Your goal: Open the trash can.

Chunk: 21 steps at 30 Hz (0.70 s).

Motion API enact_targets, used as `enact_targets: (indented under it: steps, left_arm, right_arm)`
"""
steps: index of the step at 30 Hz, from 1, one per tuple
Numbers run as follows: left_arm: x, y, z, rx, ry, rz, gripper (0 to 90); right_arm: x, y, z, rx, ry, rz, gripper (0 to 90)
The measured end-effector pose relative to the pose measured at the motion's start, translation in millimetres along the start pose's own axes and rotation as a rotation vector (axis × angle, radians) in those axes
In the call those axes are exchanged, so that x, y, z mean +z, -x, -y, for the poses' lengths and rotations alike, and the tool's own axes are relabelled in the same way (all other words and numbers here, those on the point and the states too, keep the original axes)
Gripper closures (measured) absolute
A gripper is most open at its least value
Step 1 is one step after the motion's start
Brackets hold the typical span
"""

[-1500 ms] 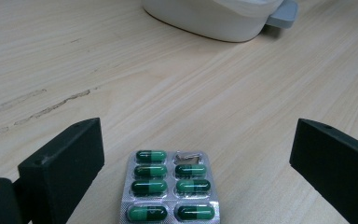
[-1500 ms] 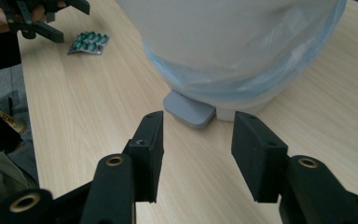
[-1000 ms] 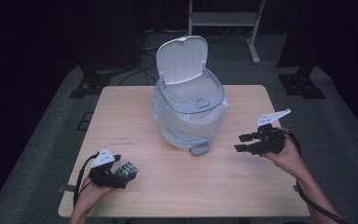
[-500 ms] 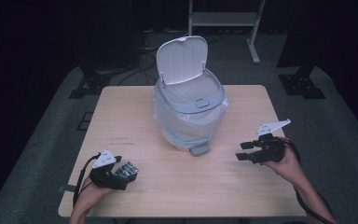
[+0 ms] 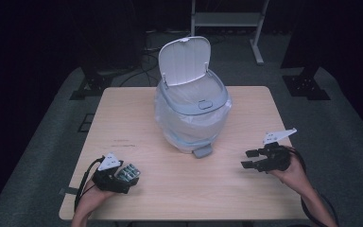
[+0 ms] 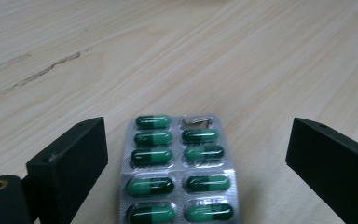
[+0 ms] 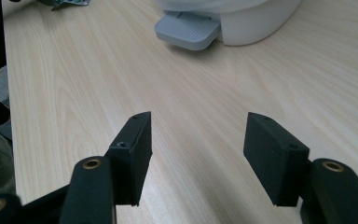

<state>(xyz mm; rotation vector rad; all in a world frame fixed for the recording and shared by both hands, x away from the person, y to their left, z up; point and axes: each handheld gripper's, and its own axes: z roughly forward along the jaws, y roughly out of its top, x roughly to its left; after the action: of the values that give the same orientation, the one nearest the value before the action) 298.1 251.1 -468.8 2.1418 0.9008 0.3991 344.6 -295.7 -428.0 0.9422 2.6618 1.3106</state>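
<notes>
A dark room surrounds a pale wooden counter (image 5: 137, 123), with a metal frame and stands in the gloom behind it. Near the middle of the counter stands a small white pedal bin (image 5: 192, 111), bag-lined, its lid (image 5: 184, 60) tipped up and its pedal (image 5: 202, 151) facing the person, probably so something can be dropped in.

At the near left, the left tongs (image 6: 196, 154) sit low with jaws spread wide on either side of a blister pack of green capsules (image 6: 177, 172), which lies flat on the wood between them, untouched; one pocket at its far end looks torn open. That straddle reads as lining up for a pinch.

At the near right, the right tongs (image 5: 249, 159) hang just above the counter, jaws apart and empty, aimed towards the bin's pedal, perhaps waiting.
</notes>
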Motion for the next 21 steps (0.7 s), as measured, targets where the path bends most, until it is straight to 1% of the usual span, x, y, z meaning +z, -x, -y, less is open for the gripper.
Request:
enact_targets:
  steps: [2, 6, 8, 10, 12, 15, 17, 19, 21]
  left_arm:
    - [1.9, -0.7, 1.4, 0.000, -0.020, -0.014, 4.7]
    - [2.1, -1.9, 2.7, -0.006, -0.035, -0.021, 6.9]
    - [1.5, -2.1, 3.4, -0.006, -0.038, -0.011, 12.5]
    - [1.9, -2.5, 4.3, -0.013, -0.041, -0.001, 13.9]
    - [2.3, -2.4, 5.1, -0.002, -0.051, 0.004, 19.2]
    - [3.0, -2.7, 6.0, 0.008, -0.058, 0.004, 24.9]
    - [3.1, -2.9, 6.1, 0.005, -0.051, 0.006, 28.6]
    - [3.3, -2.9, 6.3, 0.015, -0.045, -0.001, 32.0]
    - [3.6, -2.4, 6.4, 0.018, -0.042, -0.004, 33.1]
  right_arm:
    - [1.1, -0.1, 2.6, 0.005, 0.001, -0.005, 39.8]
    - [3.3, 0.4, 6.0, 0.012, -0.003, -0.013, 39.5]
    - [4.1, 0.5, 7.1, 0.008, -0.003, -0.018, 39.1]
    - [4.6, -0.4, 7.4, 0.008, -0.001, -0.020, 38.8]
    - [4.5, -1.0, 7.5, 0.009, 0.004, -0.024, 38.8]
    - [5.1, -0.7, 8.5, 0.008, 0.002, -0.023, 38.1]
    - [6.1, -0.4, 9.1, 0.008, -0.003, -0.017, 37.6]
    - [7.1, 0.3, 9.6, 0.009, -0.004, -0.020, 37.5]
    - [8.4, 0.5, 10.1, 0.012, -0.007, -0.025, 37.4]
